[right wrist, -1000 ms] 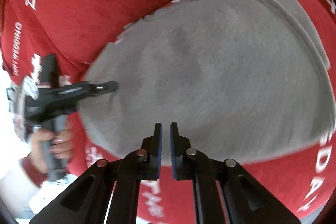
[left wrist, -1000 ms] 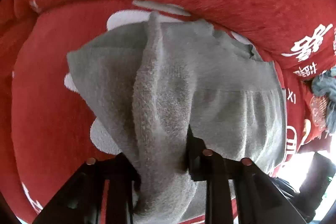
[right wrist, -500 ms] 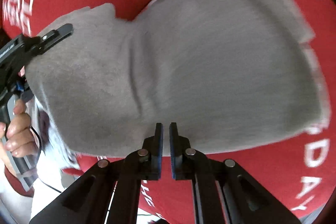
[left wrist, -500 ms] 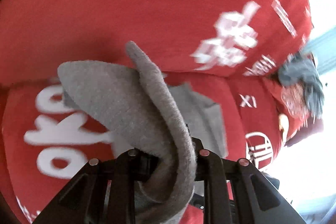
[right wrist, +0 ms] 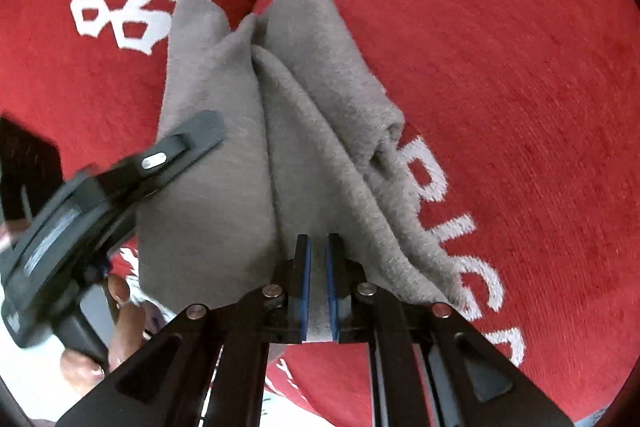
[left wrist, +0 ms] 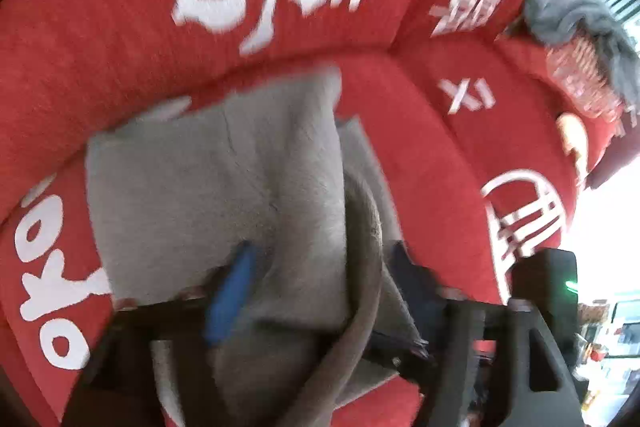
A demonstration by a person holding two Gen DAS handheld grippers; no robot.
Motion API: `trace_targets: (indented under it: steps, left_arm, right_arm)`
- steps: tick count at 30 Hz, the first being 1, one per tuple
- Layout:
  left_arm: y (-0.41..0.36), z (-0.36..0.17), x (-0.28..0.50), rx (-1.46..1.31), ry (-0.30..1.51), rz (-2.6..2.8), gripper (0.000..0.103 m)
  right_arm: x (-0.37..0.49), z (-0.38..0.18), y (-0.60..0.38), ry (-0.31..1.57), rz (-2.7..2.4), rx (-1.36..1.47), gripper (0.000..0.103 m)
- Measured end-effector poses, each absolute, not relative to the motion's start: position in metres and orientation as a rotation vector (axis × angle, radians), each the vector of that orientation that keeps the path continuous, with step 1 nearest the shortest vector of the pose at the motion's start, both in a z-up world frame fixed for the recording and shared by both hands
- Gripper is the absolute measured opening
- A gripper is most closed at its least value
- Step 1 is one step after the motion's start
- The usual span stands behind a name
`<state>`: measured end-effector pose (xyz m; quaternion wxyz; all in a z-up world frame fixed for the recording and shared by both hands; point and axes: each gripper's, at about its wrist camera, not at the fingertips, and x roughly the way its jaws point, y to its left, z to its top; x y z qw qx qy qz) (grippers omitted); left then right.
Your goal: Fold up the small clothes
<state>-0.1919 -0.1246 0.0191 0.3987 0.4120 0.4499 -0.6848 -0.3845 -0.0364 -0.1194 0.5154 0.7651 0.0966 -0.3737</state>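
Grey fleece makes up the small garment (right wrist: 224, 163), which is seen lying on a red sofa cushion (right wrist: 520, 75) printed with white lettering and Chinese characters. In the right wrist view the garment is bunched into long ridges that run from near the crease between seat and backrest toward the camera. The right tool (right wrist: 317, 267) is clenched on the near edge of the garment: grey cloth fills the narrow gap between its blue-padded fingers (right wrist: 305, 279). At the left of the same view the left tool (right wrist: 192, 139) is seen from outside, one dark finger laid over the grey cloth, with the person's hand (right wrist: 116, 323) wrapped round the handle below it.

In the left wrist view, which is blurred by motion, the garment (left wrist: 216, 187) is shown as a folded panel lying flat on the seat cushion (left wrist: 420, 147), with a thick rolled edge curving down between the fingers of the left tool (left wrist: 320, 279). Its blue-padded fingers (left wrist: 232, 291) are spread wide apart, with cloth lying between them and not pinched, so the tool is released. A red backrest (left wrist: 120, 7) with large white characters is seen behind the garment. Farther along the sofa, well apart from the garment, a darker grey crumpled cloth (left wrist: 576, 11) lies on a reddish patterned item (left wrist: 580, 79).
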Motion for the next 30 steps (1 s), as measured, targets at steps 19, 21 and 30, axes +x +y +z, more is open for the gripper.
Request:
trace_targets:
  steps: [19, 21, 30]
  left_arm:
    - [-0.082, -0.018, -0.059, 0.934, 1.224, -1.292, 0.078]
    - [-0.08, -0.015, -0.063, 0.948, 1.193, -1.305, 0.078]
    - [-0.085, -0.033, -0.079, 1.031, 1.173, -1.344, 0.094]
  right_arm:
    - [-0.395, -0.125, -0.127, 0.121, -0.797, 1.858, 0.042]
    - [-0.378, -0.106, -0.147, 0.342, -0.878, 1.709, 0.014]
    - [-0.383, -0.103, -0.137, 0.54, -0.987, 1.532, 0.014]
